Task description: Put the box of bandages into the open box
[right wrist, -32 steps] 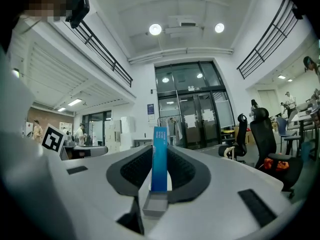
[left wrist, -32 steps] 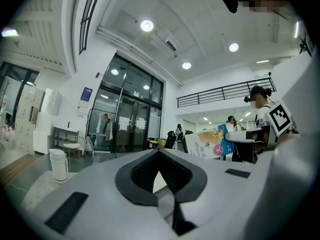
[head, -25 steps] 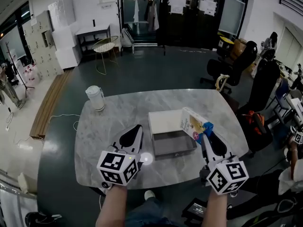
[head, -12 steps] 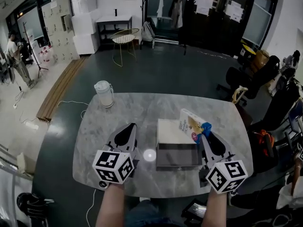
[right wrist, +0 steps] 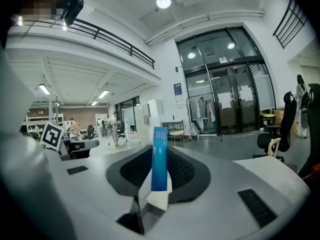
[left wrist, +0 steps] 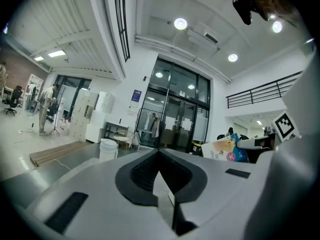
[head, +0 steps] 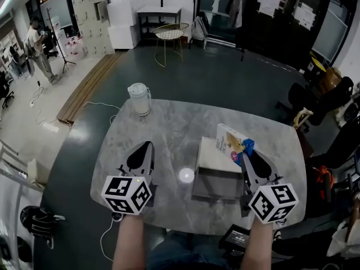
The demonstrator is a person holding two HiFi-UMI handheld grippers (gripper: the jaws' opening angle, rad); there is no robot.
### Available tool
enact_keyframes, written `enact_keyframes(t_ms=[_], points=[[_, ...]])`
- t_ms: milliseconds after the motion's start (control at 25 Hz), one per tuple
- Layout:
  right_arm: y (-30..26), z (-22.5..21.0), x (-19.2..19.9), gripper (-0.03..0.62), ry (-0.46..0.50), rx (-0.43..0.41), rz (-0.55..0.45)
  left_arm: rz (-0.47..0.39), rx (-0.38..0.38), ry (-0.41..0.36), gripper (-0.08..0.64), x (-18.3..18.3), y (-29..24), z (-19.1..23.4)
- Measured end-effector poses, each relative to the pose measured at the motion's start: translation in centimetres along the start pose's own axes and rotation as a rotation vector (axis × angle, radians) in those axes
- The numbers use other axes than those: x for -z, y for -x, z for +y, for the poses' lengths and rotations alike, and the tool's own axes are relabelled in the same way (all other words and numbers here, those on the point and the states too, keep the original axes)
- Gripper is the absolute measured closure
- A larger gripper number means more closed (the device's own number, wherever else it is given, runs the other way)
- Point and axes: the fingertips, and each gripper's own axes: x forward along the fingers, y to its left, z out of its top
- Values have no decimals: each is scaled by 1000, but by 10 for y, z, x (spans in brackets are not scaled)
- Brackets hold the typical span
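The box of bandages [head: 231,144], white with a blue end, stands upright in my right gripper [head: 246,154], which is shut on it. It hangs over the right side of the open grey box [head: 218,185], by the box's white lid [head: 211,153]. In the right gripper view its blue edge [right wrist: 159,158] stands between the jaws of my right gripper [right wrist: 159,150]. My left gripper [head: 147,145] hovers over the marble table [head: 169,122], left of the open box. It is shut with nothing in it, and its jaws meet in the left gripper view [left wrist: 160,152], which also shows the bandage box [left wrist: 224,149].
A white lidded jug [head: 139,98] stands at the table's far left corner. Office chairs [head: 331,94] crowd the right side. A wire chair [head: 170,35] and lockers stand far back, and a person [head: 37,44] is at the far left. A dark bag [head: 237,238] lies by the near edge.
The head view has swung, so the table and open box sit further right in the picture. Both grippers have shifted across the table. The right one still grips the bandage box.
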Motion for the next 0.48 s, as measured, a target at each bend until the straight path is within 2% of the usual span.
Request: enact_keyframes(t_ms=[280, 480], points=[[-16, -6, 9, 486, -33, -117, 93, 5, -135, 31, 548, 8, 19, 11], [-18, 1, 34, 486, -21, -171, 173, 47, -166, 39, 548, 27, 28, 9]])
